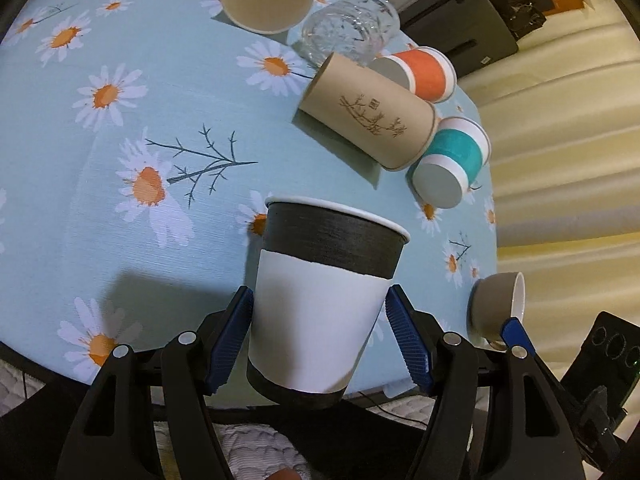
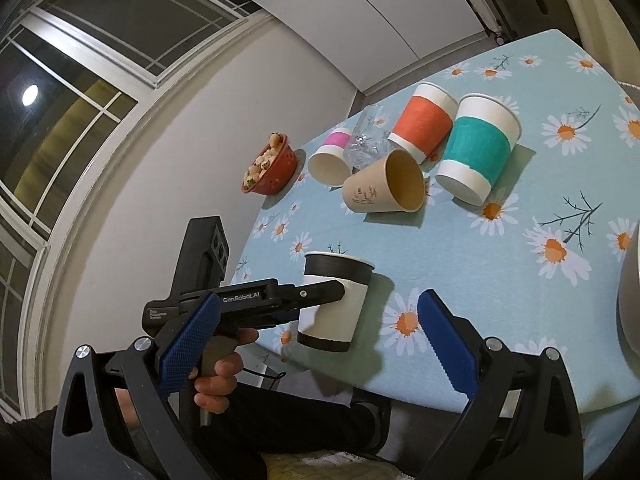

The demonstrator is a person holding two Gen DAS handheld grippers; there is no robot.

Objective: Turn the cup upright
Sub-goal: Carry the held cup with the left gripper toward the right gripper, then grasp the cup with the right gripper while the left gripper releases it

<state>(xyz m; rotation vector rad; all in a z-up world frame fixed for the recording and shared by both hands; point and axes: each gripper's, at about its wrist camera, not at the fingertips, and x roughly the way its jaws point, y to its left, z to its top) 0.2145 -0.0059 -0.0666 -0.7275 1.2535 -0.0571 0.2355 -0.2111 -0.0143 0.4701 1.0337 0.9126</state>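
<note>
Holding the black-banded cup (image 1: 320, 304) between my left gripper (image 1: 318, 344) fingers, rim up, at the table's (image 1: 120, 208) near edge; whether the blue pads truly press its white wall I can't tell, as slim gaps show. My right gripper (image 2: 320, 344) is spread wide and empty. I judge the flip nearly done: next, settle the base flat and release gently. Readable writing: "GenRobot.AI" on the left gripper's body; the tan cup's (image 1: 370, 114) printed mark is illegible.
</note>
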